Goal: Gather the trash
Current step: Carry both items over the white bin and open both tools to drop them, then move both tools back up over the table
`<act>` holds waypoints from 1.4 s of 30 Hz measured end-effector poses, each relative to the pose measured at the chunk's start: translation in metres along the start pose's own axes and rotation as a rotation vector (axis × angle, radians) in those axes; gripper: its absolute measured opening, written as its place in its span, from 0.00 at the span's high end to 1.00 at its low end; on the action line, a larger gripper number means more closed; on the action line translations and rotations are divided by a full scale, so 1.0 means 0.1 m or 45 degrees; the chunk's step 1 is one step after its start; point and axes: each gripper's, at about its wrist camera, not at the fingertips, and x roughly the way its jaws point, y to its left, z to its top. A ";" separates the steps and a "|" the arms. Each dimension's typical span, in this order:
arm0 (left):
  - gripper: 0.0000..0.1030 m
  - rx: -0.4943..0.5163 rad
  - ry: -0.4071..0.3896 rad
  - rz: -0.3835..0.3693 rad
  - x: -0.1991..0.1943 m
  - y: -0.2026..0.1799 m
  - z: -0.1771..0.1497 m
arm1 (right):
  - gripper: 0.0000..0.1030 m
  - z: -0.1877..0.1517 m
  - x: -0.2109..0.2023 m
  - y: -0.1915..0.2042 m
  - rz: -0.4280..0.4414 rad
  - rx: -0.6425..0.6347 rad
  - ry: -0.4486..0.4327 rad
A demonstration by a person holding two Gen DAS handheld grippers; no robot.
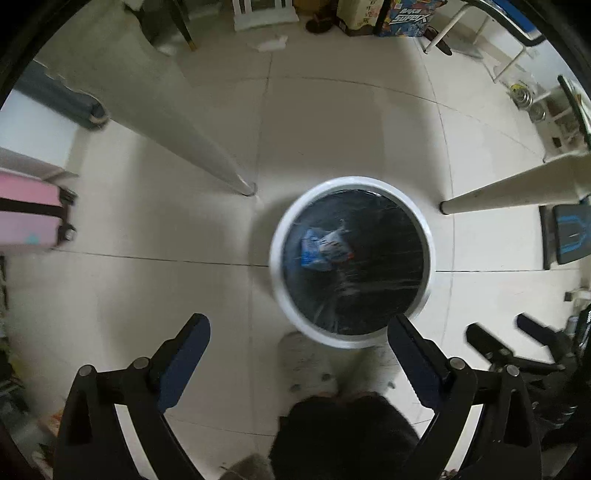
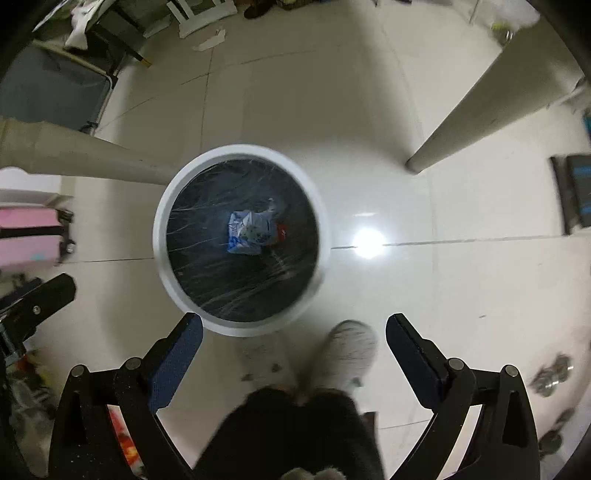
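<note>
Below, both tools point straight down at a pale tiled floor (image 1: pixel 332 122). Left tool (image 1: pixel 299 328): its two blue-padded fingers (image 1: pixel 184 354) stand wide apart with nothing between them; the right-hand fingertip overlaps the near rim of the bin in that view. Right tool (image 2: pixel 294 326): fingers (image 2: pixel 173 362) likewise spread wide and empty.

Trash bin (image 2: pixel 162 206): a round white-rimmed bin lined with a black bag, standing on the floor just beyond the tools, to the right of a thick pale bench leg (image 1: pixel 207 147) and to the left of a second leg (image 1: pixel 517 190).

Trash (image 2: pixel 251 230): a crumpled blue-and-white wrapper with a small red scrap at its right edge, lying at the bottom of the bin on the black liner; in the left wrist view it shows as a blurred blue patch (image 1: pixel 323 249).

Person: dark trouser legs (image 2: pixel 295 435) and light slippers (image 2: pixel 351 350) at the near edge, toes close to the bin.

Surroundings: a pink suitcase (image 1: pixel 26 214) at the far left, a scrap of white paper (image 1: pixel 271 43) on the floor at the far side, and boxes (image 1: pixel 402 18) beyond it.
</note>
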 end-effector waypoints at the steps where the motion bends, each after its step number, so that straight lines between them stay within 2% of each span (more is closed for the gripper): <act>1: 0.04 0.000 -0.002 0.017 -0.10 -0.01 -0.03 | 0.02 0.01 -0.06 0.01 -0.019 -0.005 -0.009; 7: 0.04 -0.001 -0.030 0.038 -0.66 0.00 -0.15 | 0.02 -0.02 -0.65 0.14 -0.077 -0.016 -0.065; 16: 0.04 -0.012 -0.078 0.023 -1.67 0.16 -0.30 | 0.02 -0.27 -1.77 0.34 -0.086 -0.020 -0.081; 25: 0.04 -0.017 -0.126 -0.007 -2.59 0.35 -0.41 | 0.02 -0.49 -3.15 0.59 -0.041 -0.020 -0.125; 31: 0.04 -0.046 -0.219 -0.005 -3.17 0.44 -0.25 | 0.02 -0.48 -3.91 0.72 0.054 0.026 -0.170; 36: 0.04 -0.053 -0.318 0.040 -3.55 0.37 0.09 | 0.02 -0.16 -4.38 0.64 0.094 0.089 -0.223; 40: 0.04 -0.051 -0.381 0.078 -3.72 0.18 0.50 | 0.02 0.36 -4.63 0.39 0.059 0.124 -0.275; 42: 0.04 -0.065 -0.408 0.126 -3.73 0.07 0.72 | 0.02 0.63 -4.63 0.33 0.037 0.099 -0.282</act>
